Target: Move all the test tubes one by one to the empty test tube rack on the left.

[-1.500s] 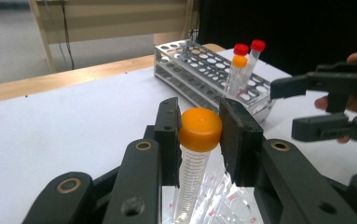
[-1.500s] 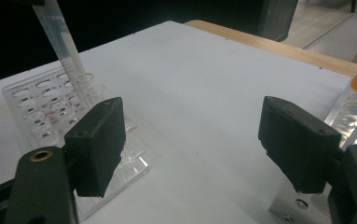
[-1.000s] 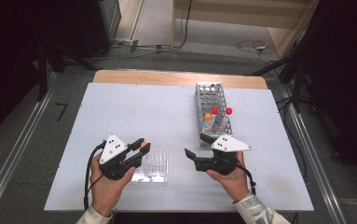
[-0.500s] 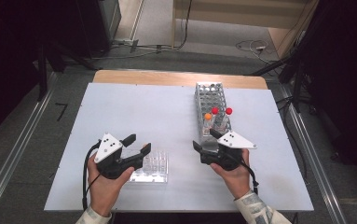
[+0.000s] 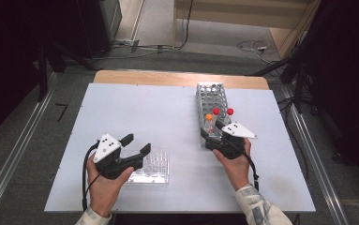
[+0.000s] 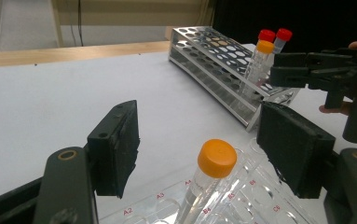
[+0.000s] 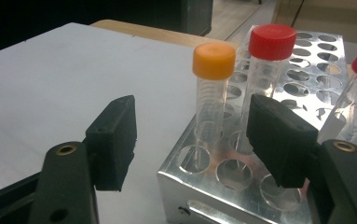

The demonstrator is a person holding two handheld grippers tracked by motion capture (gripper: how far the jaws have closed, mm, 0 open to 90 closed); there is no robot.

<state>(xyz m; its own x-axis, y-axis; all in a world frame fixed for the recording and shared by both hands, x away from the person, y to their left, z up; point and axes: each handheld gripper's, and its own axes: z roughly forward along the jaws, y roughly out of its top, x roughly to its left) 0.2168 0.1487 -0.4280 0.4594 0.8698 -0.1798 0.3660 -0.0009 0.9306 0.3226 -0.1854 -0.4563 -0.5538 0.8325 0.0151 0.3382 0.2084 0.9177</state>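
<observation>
1. Left gripper (image 5: 137,144) jaws, just opening, stand released around an orange-capped tube (image 6: 216,158) in the clear rack (image 5: 156,168), near left.
2. Right gripper (image 5: 210,129) jaws, closing, not yet clenched, flank another orange-capped tube (image 7: 212,84) in the metal rack (image 5: 210,93), far right.

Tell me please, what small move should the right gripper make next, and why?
Probably ease forward so the orange-capped tube comes between the pads, then close. The right gripper, whose jaws have just been closing, is open with nothing between them, just short of that tube, which stands upright at the near end of the metal rack. The left gripper stands open over a tube in the clear rack.
</observation>
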